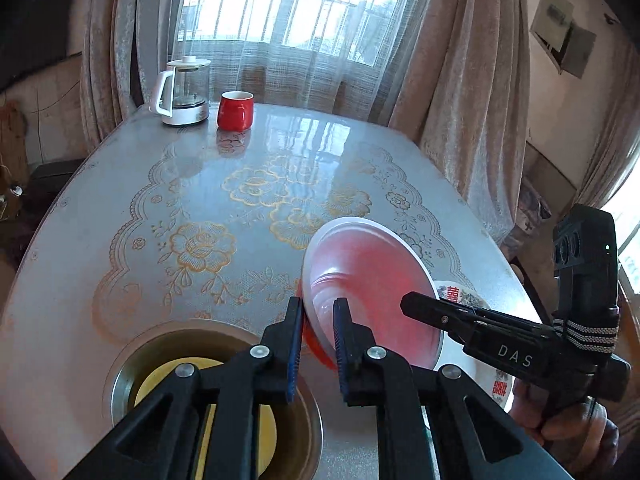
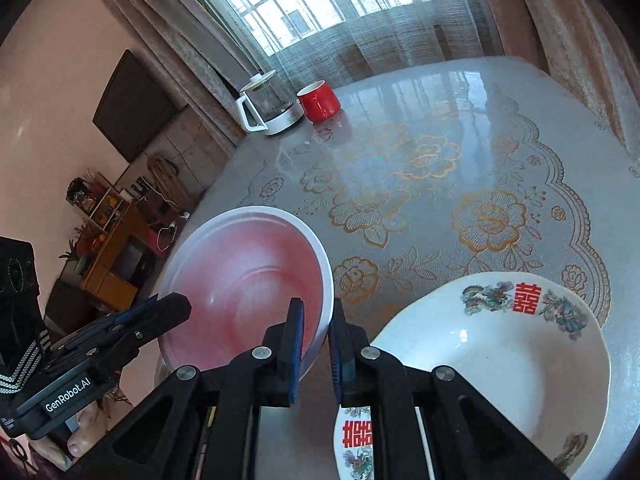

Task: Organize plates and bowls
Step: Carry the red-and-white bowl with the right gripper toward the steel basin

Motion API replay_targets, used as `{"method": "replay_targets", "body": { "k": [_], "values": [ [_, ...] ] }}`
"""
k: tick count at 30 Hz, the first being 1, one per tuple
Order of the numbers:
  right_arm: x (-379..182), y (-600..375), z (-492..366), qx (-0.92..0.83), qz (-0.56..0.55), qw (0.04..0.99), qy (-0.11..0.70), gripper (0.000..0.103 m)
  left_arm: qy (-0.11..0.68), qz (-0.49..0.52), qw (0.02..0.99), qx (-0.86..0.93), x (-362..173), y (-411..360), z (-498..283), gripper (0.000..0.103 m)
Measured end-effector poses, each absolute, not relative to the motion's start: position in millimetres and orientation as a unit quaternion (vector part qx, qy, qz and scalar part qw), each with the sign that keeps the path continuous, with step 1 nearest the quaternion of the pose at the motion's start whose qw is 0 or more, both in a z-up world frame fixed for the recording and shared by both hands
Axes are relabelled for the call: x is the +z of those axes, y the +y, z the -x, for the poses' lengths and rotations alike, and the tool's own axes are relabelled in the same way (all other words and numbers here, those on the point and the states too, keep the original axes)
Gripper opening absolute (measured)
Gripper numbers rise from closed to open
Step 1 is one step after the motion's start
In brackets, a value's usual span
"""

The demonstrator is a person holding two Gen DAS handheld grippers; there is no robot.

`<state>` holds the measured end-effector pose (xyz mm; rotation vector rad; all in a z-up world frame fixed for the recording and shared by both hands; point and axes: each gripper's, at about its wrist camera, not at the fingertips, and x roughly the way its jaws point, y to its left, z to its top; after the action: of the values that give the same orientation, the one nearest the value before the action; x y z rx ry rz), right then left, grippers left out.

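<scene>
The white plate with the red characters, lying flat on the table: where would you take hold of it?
By the near rim of the white plate, from the open near side. The rim flares up clear of the table, so one finger can slip under and one over. The red bowl blocks the left.

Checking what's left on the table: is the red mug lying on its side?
No, the red mug stands upright beside the glass kettle at the table's far end.
</scene>
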<state>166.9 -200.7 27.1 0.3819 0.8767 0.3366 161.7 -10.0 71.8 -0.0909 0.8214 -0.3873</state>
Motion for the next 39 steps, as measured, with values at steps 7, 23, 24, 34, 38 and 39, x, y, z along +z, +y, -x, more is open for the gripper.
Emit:
{"method": "replay_targets", "body": {
  "k": [7,23,24,34,38,39],
  "values": [
    [21,-185,-186,0.135,-0.175,0.873,0.435,0.012,0.4,0.027,0.899,-0.179,60,-7,-185,0.013],
    [-30,-172,-245,0.117,-0.144,0.843,0.505,0.018,0.48,0.004,0.86,-0.175,-1,-9,-257,0.023],
    [-31,-172,-244,0.118,-0.144,0.843,0.505,0.019,0.486,0.005,0.856,-0.178,-3,-8,-258,0.026],
    [-28,-164,-241,0.117,-0.129,0.857,0.486,0.024,0.476,0.005,0.864,-0.165,-14,-1,-261,0.019],
    [-27,-165,-242,0.11,-0.137,0.86,0.478,0.014,0.454,0.005,0.876,-0.163,-3,1,-254,0.014],
    [-27,-166,-242,0.11,-0.139,0.862,0.475,0.013,0.45,0.008,0.878,-0.165,0,2,-252,0.013]
  ]
}}
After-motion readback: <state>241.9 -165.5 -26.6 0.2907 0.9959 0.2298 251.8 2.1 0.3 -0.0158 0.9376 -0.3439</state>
